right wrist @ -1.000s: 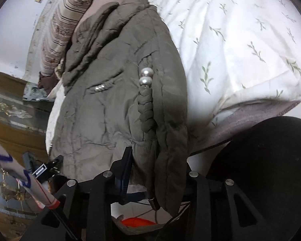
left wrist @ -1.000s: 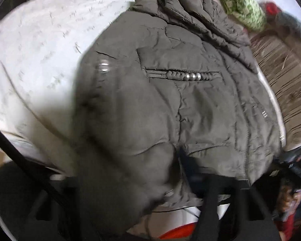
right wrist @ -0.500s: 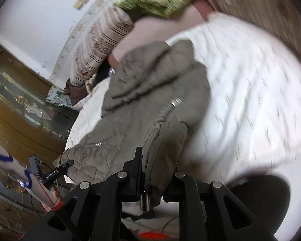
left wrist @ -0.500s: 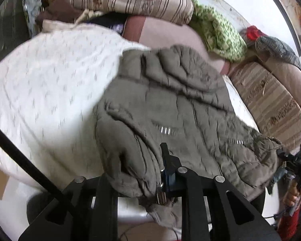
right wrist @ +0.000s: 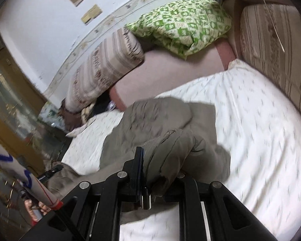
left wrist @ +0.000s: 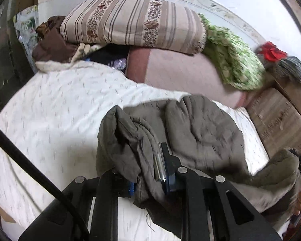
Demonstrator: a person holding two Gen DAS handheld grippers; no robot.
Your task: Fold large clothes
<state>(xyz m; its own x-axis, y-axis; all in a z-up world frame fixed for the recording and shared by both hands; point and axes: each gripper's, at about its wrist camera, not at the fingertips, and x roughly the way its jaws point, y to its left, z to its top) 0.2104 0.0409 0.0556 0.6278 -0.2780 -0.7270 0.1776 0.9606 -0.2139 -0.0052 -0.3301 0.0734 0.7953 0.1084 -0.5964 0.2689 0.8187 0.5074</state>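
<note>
An olive-grey padded jacket (left wrist: 200, 132) hangs lifted above the white leaf-print bed sheet (left wrist: 56, 104). My left gripper (left wrist: 148, 170) is shut on a bunched edge of the jacket, and cloth spills over its left finger. In the right wrist view the same jacket (right wrist: 150, 120) sags toward the sheet (right wrist: 250, 120). My right gripper (right wrist: 158, 168) is shut on another bunched edge of it; its right finger is hidden under the cloth. The jacket droops between the two grips, with its far part still touching the sheet.
A striped bolster (left wrist: 130, 22) and a green patterned quilt (left wrist: 234, 60) lie at the far end of the bed. A striped padded headboard (right wrist: 277, 50) runs along the right side. A hand (right wrist: 33, 206) holds the other gripper's handle at lower left. A wooden cabinet (right wrist: 8, 100) stands left.
Both grippers closed on the jacket's near edge and rose, lifting it off the sheet. The views tilted up, so the pillows and wall came into sight.
</note>
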